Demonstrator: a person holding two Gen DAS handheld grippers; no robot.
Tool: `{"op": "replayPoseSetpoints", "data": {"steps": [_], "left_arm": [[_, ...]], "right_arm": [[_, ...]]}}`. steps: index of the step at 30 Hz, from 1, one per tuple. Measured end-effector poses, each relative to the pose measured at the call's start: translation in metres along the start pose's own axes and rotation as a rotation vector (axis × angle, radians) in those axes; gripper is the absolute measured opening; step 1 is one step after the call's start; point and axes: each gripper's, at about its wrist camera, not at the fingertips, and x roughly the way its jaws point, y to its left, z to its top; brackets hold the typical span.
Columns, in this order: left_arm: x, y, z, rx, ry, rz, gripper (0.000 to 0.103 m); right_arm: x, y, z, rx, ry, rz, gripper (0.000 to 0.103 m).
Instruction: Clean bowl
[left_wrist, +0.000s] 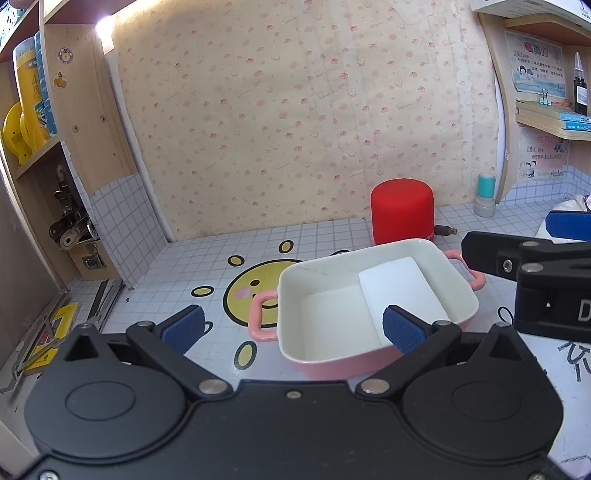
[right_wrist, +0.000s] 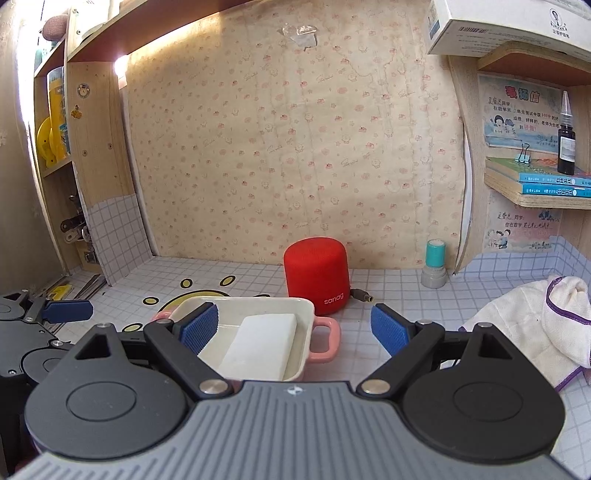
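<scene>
The tiled counter (left_wrist: 177, 258) is carrying the pink bowl (left_wrist: 376, 295), lying at two o'clock of the sun drawing, a white sponge (left_wrist: 400, 291) resting inside. Both the left gripper (left_wrist: 293, 328) and right gripper (right_wrist: 293, 328) are hovering with fingers spread wide, gripping nothing; a red speaker (right_wrist: 316, 280) is standing at the bowl's twelve o'clock.

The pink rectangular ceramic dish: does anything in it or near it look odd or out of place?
Slightly. A white rectangular sponge block lies askew inside the pink rectangular ceramic dish, one end propped against the wall. Nothing looks spilled or broken.
</scene>
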Motion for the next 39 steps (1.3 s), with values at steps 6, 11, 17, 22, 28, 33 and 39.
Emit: {"op": "replayPoseSetpoints", "data": {"steps": [6,11,17,22,28,33,39], "left_arm": [[0.0,-0.0006,-0.0002,0.001,0.0,0.001,0.103],[-0.0006,-0.0016,-0.0005,0.003,0.0,0.002,0.103],[-0.0001,-0.0029,-0.001,0.006,0.001,0.002,0.103],[-0.0003,-0.0053,-0.0014,0.003,0.0,0.005,0.103],[-0.0005,-0.0056,-0.0019,0.005,0.001,0.005,0.103],[0.0009,-0.0079,-0.0011,0.002,0.009,0.011,0.103],[0.0008,-0.0076,-0.0028,0.006,0.012,0.006,0.103]], "right_arm": [[0.0006,-0.0018,0.0008,-0.004,0.001,0.007,0.09],[0.0005,-0.0019,0.0005,-0.004,0.003,0.007,0.09],[0.0002,-0.0014,-0.0003,-0.007,0.007,0.007,0.09],[-0.0002,-0.0017,-0.0004,-0.003,0.005,0.007,0.09],[-0.0005,-0.0018,-0.002,-0.002,0.003,0.01,0.09],[-0.0001,-0.0027,-0.0042,0.004,0.008,0.01,0.09],[0.0011,-0.0039,-0.0079,0.012,0.019,0.009,0.09]]}}
